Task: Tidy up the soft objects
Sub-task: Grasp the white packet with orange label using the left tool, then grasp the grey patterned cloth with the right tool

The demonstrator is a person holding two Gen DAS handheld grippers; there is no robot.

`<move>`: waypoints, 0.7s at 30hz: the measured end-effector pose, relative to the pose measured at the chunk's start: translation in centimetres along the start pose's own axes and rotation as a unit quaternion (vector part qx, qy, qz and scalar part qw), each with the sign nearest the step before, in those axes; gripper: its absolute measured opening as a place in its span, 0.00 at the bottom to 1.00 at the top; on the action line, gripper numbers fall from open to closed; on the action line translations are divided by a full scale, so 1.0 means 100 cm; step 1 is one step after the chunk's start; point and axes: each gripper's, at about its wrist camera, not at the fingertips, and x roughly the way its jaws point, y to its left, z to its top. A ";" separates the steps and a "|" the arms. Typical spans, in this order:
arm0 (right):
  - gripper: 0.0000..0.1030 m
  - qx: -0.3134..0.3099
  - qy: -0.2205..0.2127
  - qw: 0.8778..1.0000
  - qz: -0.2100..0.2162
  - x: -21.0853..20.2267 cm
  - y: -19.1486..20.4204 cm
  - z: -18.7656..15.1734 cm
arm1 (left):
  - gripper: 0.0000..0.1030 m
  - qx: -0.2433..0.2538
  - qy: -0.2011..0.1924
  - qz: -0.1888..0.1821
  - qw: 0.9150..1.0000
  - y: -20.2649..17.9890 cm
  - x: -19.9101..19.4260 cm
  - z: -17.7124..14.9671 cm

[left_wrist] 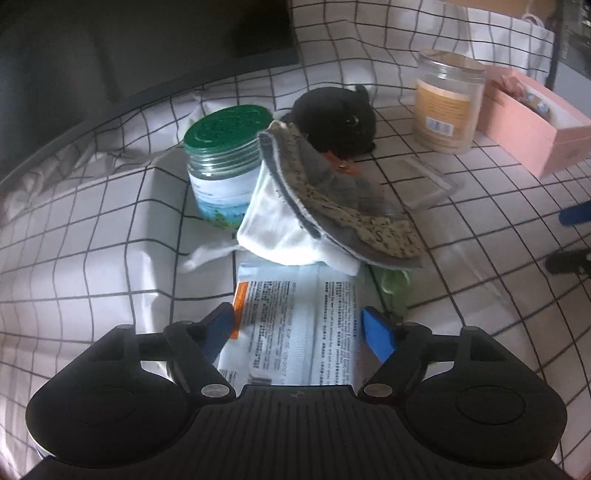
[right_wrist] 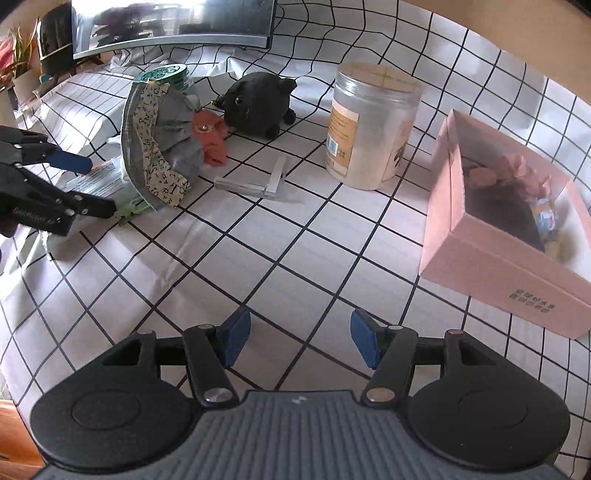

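White cloth (right_wrist: 295,258) with black grid lines, spread over bench; dark monitor (right_wrist: 173,22) at rear edge.

Left gripper (left_wrist: 299,328): blue pads spread wide, flanking but not pressing flat printed packet (left_wrist: 295,332) lying on cloth. Nothing pinched.

Right gripper (right_wrist: 301,339): pads apart, over bare cloth, nothing between them.

Fabric bonnet (left_wrist: 332,206), grey with letter-print trim and white lining: resting on far end of packet, leaning against green-lidded jar (left_wrist: 221,162). Orange fabric bow (right_wrist: 212,142) at centre of bonnet's grey face, seen in right wrist view.

Black plush cat (right_wrist: 258,103): lying on cloth just behind bonnet, beside green-lidded jar.

Green wrapper (left_wrist: 395,284): partly hidden under bonnet's edge, beside packet.

Clear plastic jar (right_wrist: 369,125) with tan label: upright, right of plush cat and well apart from it.

Small clear flat case (right_wrist: 258,182): on cloth between bonnet and clear jar.

Pink open box (right_wrist: 498,221): at right side of bench, near clear jar, holding pink and dark items too blurred to tell.
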 end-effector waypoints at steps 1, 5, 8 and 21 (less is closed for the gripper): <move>0.59 -0.001 0.000 1.000 0.001 0.000 0.000 0.000 | 0.85 -0.005 0.007 -0.002 1.000 0.002 0.002 0.001; 0.63 0.014 -0.004 1.000 0.006 0.000 -0.004 -0.004 | 0.87 -0.087 0.032 -0.048 0.995 0.028 0.010 0.004; 0.66 0.035 -0.006 0.999 0.012 0.000 -0.009 -0.006 | 0.87 -0.079 0.039 -0.052 0.995 0.029 0.010 0.004; 0.76 0.031 -0.016 0.999 0.025 0.000 -0.007 0.001 | 0.78 -0.106 -0.004 -0.027 0.994 0.008 -0.015 -0.023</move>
